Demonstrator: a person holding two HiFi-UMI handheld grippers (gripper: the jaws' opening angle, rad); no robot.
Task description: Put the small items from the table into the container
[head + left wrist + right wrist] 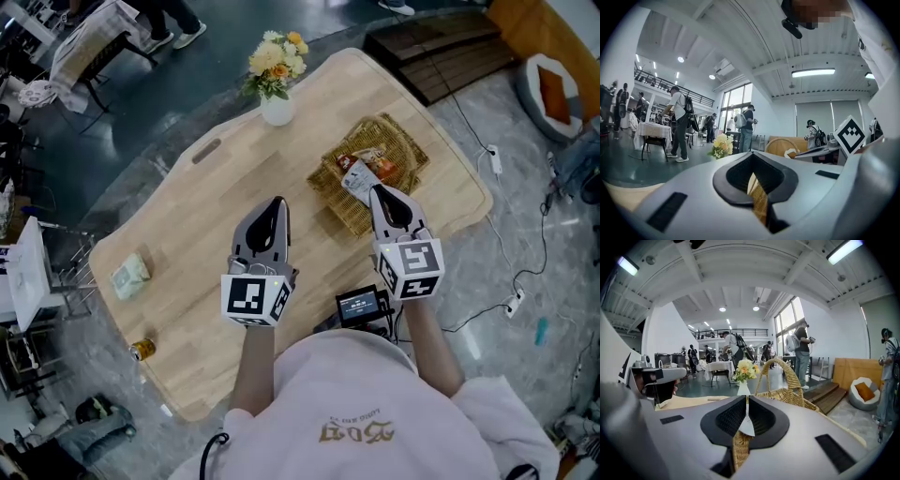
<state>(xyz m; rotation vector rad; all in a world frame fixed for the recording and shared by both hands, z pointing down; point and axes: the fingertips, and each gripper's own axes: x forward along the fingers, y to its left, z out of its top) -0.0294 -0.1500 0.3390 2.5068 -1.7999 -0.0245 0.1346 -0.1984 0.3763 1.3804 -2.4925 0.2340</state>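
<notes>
Pale green packet (131,275) and small can (142,349) sit on the table (216,202), lower left of frame. Left gripper (278,202) clenched, empty. Right gripper (376,191) pinches white sachet (355,177) by a thin edge at wicker basket's (413,142) near rim. If I release early, it likely lands outside.

The head camera looks steeply down on the table (216,187). Both gripper cameras ride low, facing its far end; all three apparently share the flower vase (277,105).
</notes>
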